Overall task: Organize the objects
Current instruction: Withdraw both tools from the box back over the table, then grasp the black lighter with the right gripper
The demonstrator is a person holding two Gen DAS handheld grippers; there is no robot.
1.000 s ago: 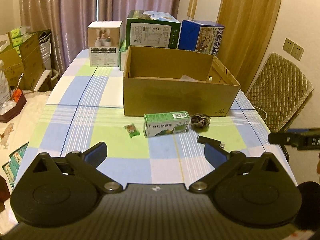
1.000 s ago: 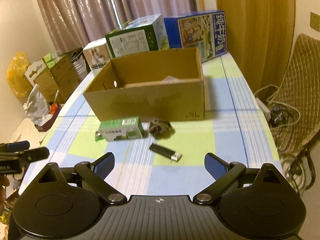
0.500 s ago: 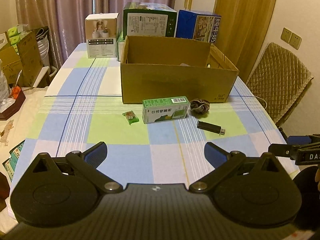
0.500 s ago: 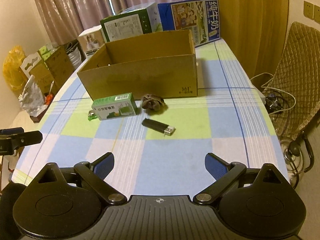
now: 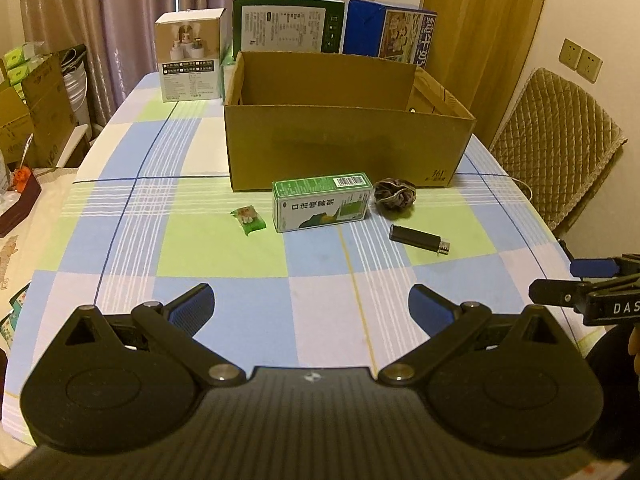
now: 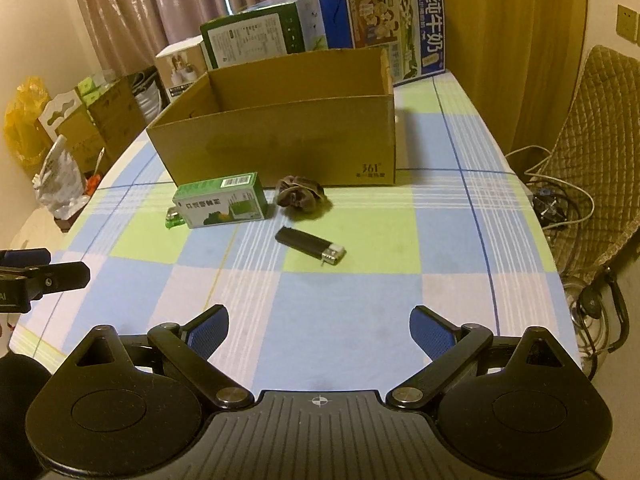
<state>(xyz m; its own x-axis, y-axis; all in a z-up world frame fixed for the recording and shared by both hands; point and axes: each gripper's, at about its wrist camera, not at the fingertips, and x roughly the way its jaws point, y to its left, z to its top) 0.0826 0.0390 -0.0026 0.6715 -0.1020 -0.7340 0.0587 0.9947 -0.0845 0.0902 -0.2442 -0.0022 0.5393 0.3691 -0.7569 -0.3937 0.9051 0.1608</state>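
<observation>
Both jaws spread, empty; lighter (image 6: 310, 246) lies well ahead of right gripper (image 6: 319, 332), btwn fingers' line

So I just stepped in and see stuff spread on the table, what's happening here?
A person holds a gripper in each hand above the near edge of the checked table. The left gripper and right gripper are both open and empty. A green packet, a green box, a dark scrunchie and a black lighter lie in front of the open cardboard box; none is picked up yet.
</observation>
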